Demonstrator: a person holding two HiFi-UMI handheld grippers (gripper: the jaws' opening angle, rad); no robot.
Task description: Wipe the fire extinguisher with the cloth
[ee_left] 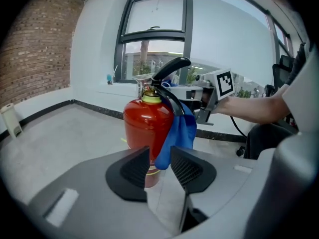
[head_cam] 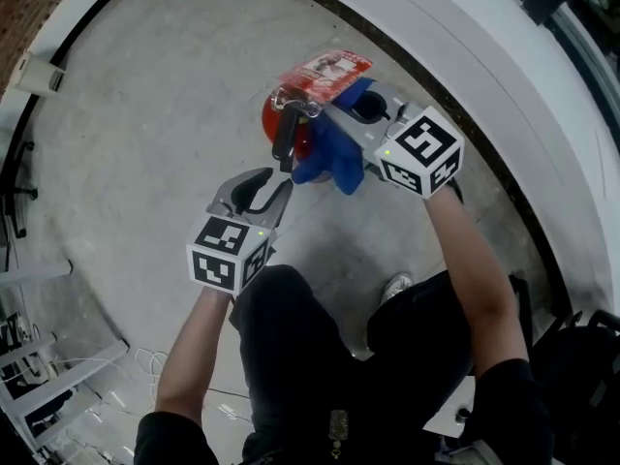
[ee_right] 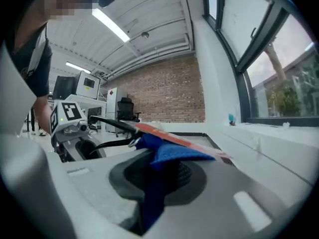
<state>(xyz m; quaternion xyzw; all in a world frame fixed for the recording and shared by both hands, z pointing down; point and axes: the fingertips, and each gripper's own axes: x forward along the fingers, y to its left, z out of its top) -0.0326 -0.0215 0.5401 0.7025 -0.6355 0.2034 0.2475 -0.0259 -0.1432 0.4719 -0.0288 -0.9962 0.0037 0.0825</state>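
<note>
A red fire extinguisher (head_cam: 278,122) stands on the concrete floor, with a black lever (head_cam: 285,136) and a red tag (head_cam: 325,70) on top. My right gripper (head_cam: 341,136) is shut on a blue cloth (head_cam: 334,155), which hangs against the extinguisher's upper right side. The right gripper view shows the cloth (ee_right: 172,153) pinched between the pads under the tag (ee_right: 174,138). My left gripper (head_cam: 279,184) sits just short of the extinguisher, jaws apart and empty. In the left gripper view the red body (ee_left: 142,126) and the cloth (ee_left: 180,132) show beyond the gap (ee_left: 159,166).
A curved white ledge (head_cam: 455,37) with a dark skirting runs behind the extinguisher. The person's legs and a shoe (head_cam: 395,287) are close below the grippers. A dark bag (head_cam: 581,356) sits at the right, and cables and a frame (head_cam: 39,376) at the lower left.
</note>
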